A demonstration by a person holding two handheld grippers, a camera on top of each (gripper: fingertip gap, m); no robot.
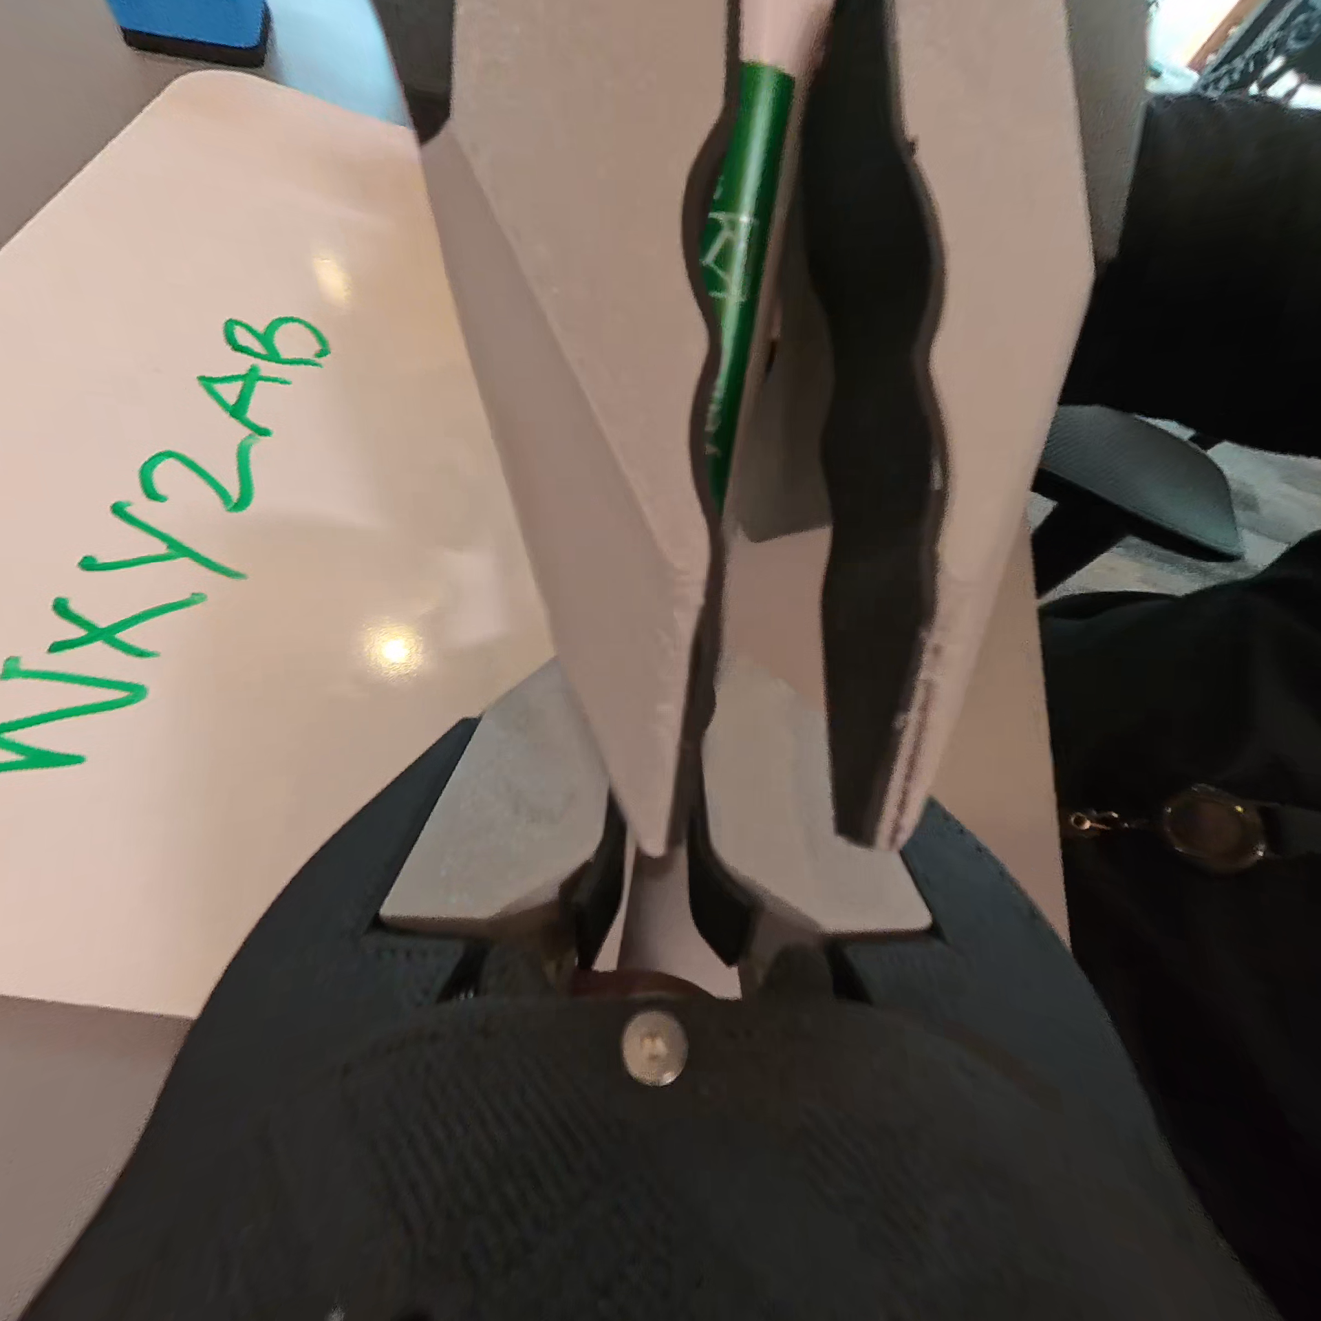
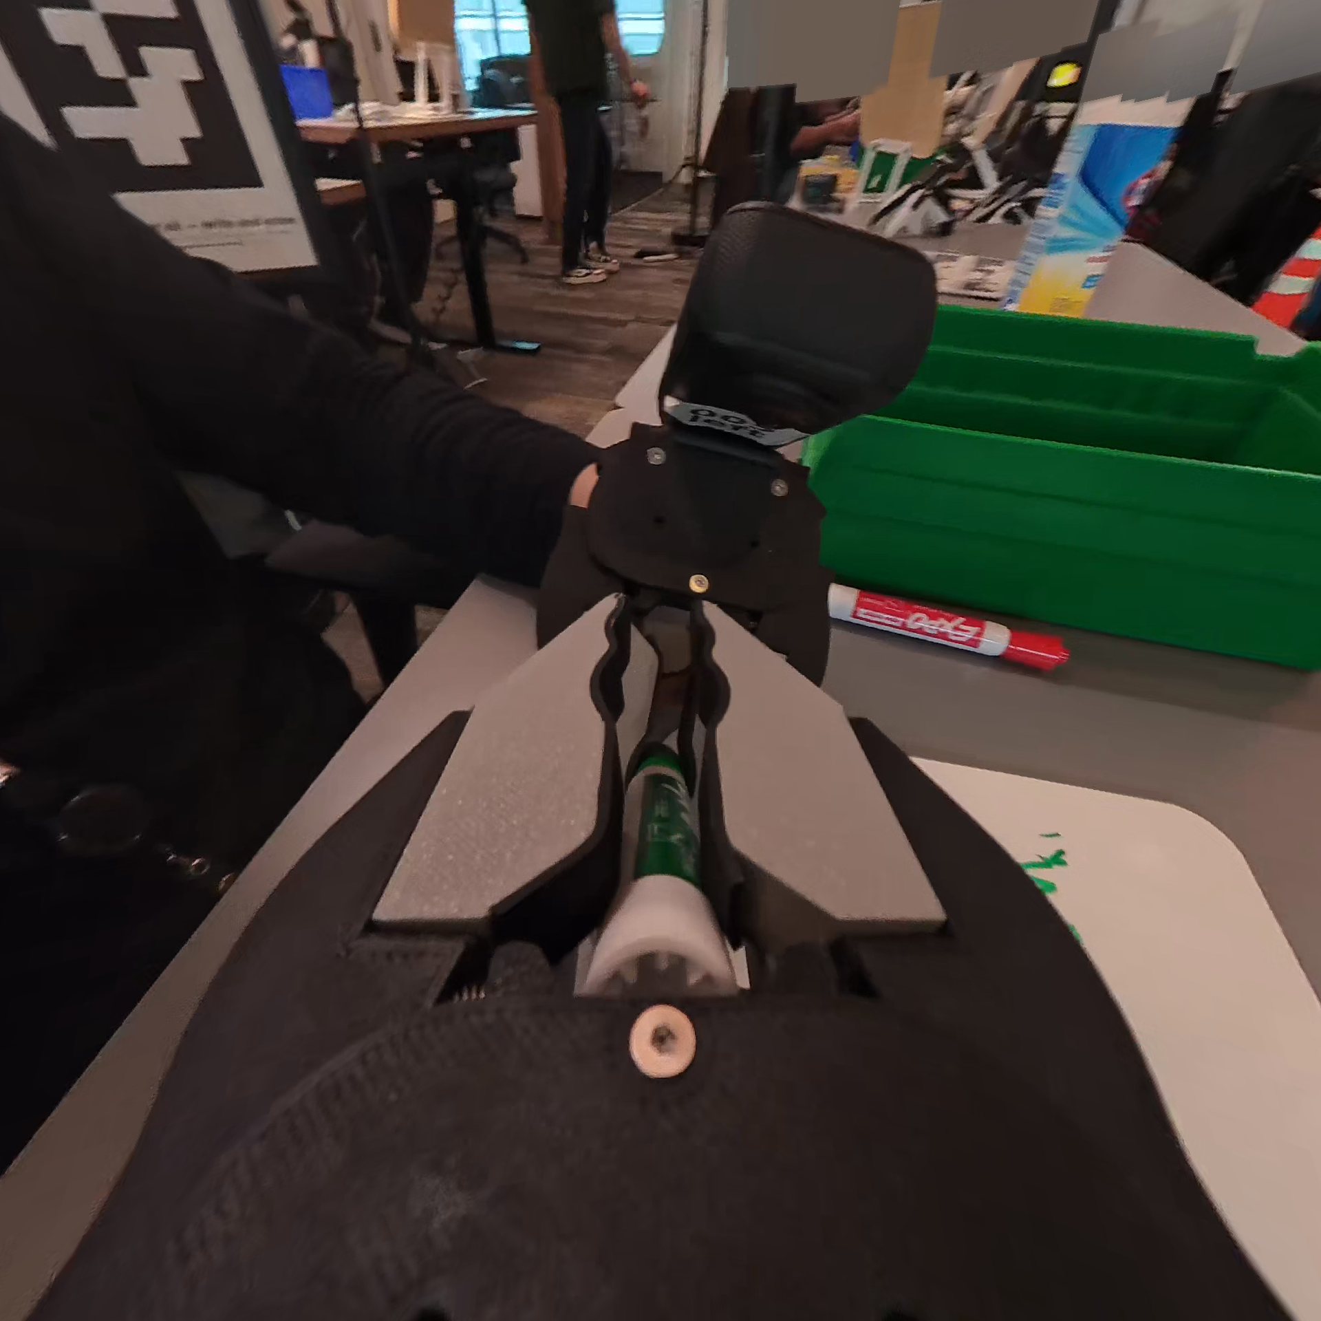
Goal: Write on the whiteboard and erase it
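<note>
The whiteboard [image 1: 214,322] lies on the table with green letters on it; its corner also shows in the right wrist view [image 2: 1179,1001]. The two grippers face each other tip to tip above the table edge. My right gripper [image 2: 665,622] is shut on the green marker [image 2: 665,822], whose white ribbed end sits at the finger base. The marker [image 1: 747,214] shows between the right gripper's fingers [image 1: 572,429]. My left gripper [image 1: 654,915] is shut on the marker's pale far end; its fingertips are hidden under the right fingers. A blue eraser [image 1: 193,28] lies beyond the board.
A red marker [image 2: 943,629] lies in front of a green bin [image 2: 1072,464] on the grey table [image 2: 1001,729]. A black-sleeved arm [image 2: 286,443] holds the left gripper's body [image 2: 686,515]. A black chair [image 1: 1144,486] stands off the table edge. People stand far back. My right tips are about 35 cm from the blue eraser [image 1: 193,28], my left tips only 30 cm.
</note>
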